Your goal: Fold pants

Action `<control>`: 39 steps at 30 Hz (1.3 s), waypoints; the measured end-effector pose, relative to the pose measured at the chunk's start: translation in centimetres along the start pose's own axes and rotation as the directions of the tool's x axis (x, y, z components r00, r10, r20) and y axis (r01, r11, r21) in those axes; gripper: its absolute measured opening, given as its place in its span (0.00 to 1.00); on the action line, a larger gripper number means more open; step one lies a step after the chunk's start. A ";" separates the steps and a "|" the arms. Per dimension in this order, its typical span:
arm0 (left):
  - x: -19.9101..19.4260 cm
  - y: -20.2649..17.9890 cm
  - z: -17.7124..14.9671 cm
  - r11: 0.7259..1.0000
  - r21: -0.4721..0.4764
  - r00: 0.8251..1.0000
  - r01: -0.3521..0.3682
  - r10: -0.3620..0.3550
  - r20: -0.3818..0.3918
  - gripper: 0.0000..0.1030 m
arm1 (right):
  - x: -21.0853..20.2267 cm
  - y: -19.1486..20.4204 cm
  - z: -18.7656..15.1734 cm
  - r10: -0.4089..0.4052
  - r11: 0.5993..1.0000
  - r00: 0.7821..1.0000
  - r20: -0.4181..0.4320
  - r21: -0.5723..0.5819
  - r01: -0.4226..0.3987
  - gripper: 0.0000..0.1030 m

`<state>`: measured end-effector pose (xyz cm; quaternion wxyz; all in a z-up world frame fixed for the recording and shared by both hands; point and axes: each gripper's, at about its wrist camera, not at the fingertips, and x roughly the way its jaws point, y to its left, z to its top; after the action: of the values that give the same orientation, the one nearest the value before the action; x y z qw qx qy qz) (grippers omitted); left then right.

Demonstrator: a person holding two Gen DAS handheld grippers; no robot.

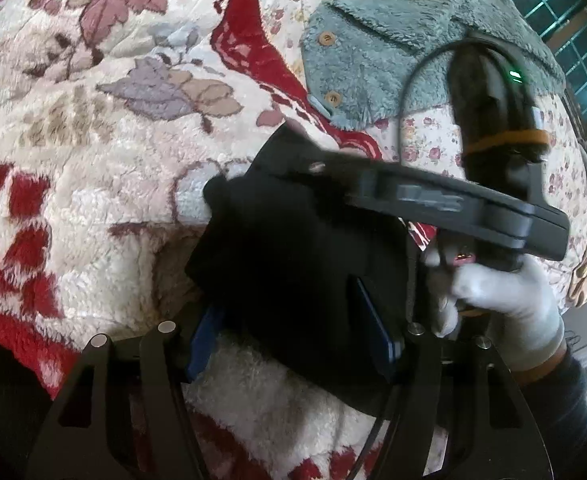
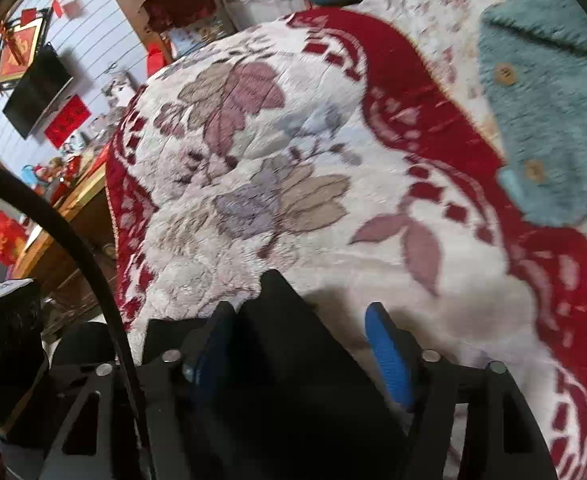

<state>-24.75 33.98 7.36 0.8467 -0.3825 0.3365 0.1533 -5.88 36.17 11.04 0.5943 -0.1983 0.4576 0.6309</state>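
Note:
The black pants (image 1: pixel 293 248) lie bunched on a fluffy white and red floral blanket (image 1: pixel 93 160). My left gripper (image 1: pixel 293 336) has its blue pads wide apart with the black cloth between them, not pinched. The right gripper's black body (image 1: pixel 453 204) crosses above the pants in the left wrist view, held by a white-gloved hand (image 1: pixel 509 304). In the right wrist view the pants (image 2: pixel 293 360) fill the space between the blue pads of my right gripper (image 2: pixel 297 356), which stand wide apart; the right pad (image 2: pixel 389 356) is clear of the cloth.
A teal fleece garment with wooden buttons (image 1: pixel 393 56) lies at the far side, also in the right wrist view (image 2: pixel 553 120). A small-flowered quilt (image 1: pixel 433 136) lies under it. The bed's left edge, a wooden table and a wall TV (image 2: pixel 37 92) show at left.

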 end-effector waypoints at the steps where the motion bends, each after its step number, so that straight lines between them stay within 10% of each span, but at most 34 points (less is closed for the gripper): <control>1: 0.0 0.0 0.0 1.000 0.001 1.000 0.006 -0.006 0.008 0.60 | 0.4 0.2 -0.1 -0.029 1.000 1.000 -0.005 -0.007 0.029 0.35; 8: -1.1 -0.1 0.7 0.997 0.007 0.996 0.082 -0.082 0.032 0.23 | -4.3 1.7 -0.8 -0.021 1.000 0.989 0.146 0.008 0.020 0.14; 18: -6.6 -9.0 -0.5 0.950 0.214 0.965 0.226 -0.248 0.084 0.20 | -18.6 3.7 -5.0 -0.038 0.998 0.892 0.451 0.056 0.014 0.09; 31: -5.1 -23.4 -6.4 0.812 0.445 0.922 0.378 -0.375 -0.098 0.19 | -32.3 -0.8 -20.4 -0.193 0.944 0.740 0.644 0.328 -0.040 0.07; 39: 1.3 -28.9 -13.2 0.774 0.510 0.925 0.376 -0.279 -0.257 0.19 | -33.9 -5.2 -30.6 -0.340 0.842 0.720 0.605 0.537 -0.053 0.08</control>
<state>-14.85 5.00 15.87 0.9028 -0.1870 0.3639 -0.1328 -2.74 -8.64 20.80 0.7991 0.1776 0.3426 0.4611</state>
